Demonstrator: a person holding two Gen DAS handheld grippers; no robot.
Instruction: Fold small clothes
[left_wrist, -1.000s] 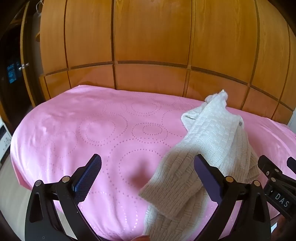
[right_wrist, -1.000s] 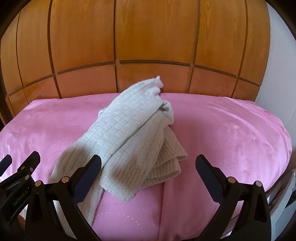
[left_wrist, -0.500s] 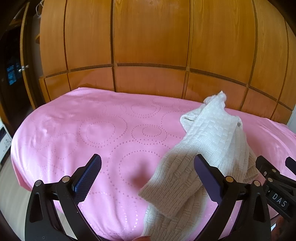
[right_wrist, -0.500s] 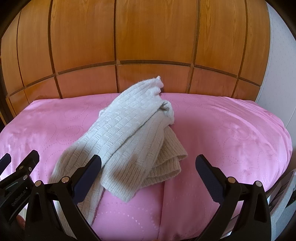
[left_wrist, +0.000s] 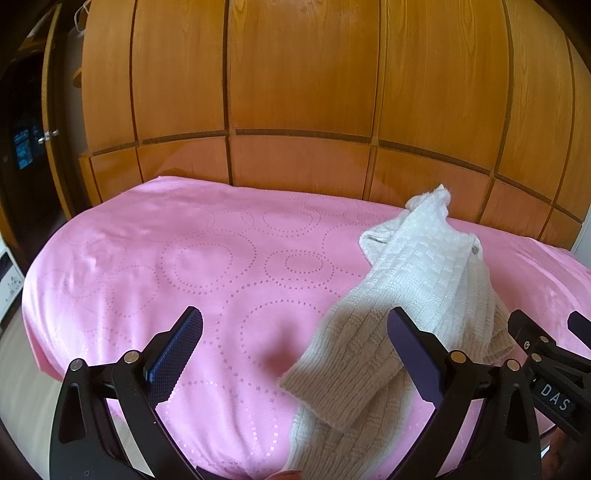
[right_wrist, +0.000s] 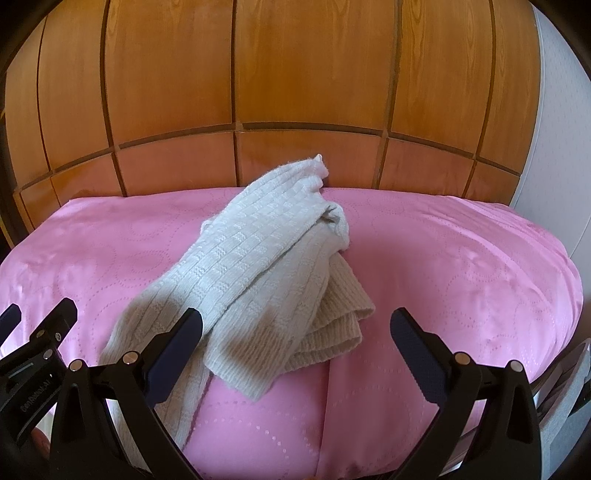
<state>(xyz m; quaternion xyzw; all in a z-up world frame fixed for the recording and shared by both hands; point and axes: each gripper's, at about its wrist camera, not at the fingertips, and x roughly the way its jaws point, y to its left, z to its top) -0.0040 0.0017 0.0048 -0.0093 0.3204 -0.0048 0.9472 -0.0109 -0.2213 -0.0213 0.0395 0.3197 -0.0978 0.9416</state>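
Left gripper (left_wrist: 295, 341): jaws spread wide, holding nothing, poised above the near part of the pink bedspread (left_wrist: 177, 258); its right finger (left_wrist: 413, 347) overlaps, in view, the near end of the cream knitted garment (left_wrist: 410, 291), though contact cannot be confirmed. Right gripper (right_wrist: 295, 334): likewise released and empty, with the garment (right_wrist: 258, 266) lying between and beyond its fingers. The garment rests crumpled in a long diagonal heap on the right half of the bed, one end near the wooden headboard panels (right_wrist: 295, 92), the other trailing over the near edge. Judged from its thick basket-weave knit, it should be soft, limp, fairly light and not slippery; it will sag and stretch if lifted by a single point. Suitable holds appear to be the ribbed hem (right_wrist: 332, 332) and the opposite far end, one per gripper, to spread it flat first. No containers are visible
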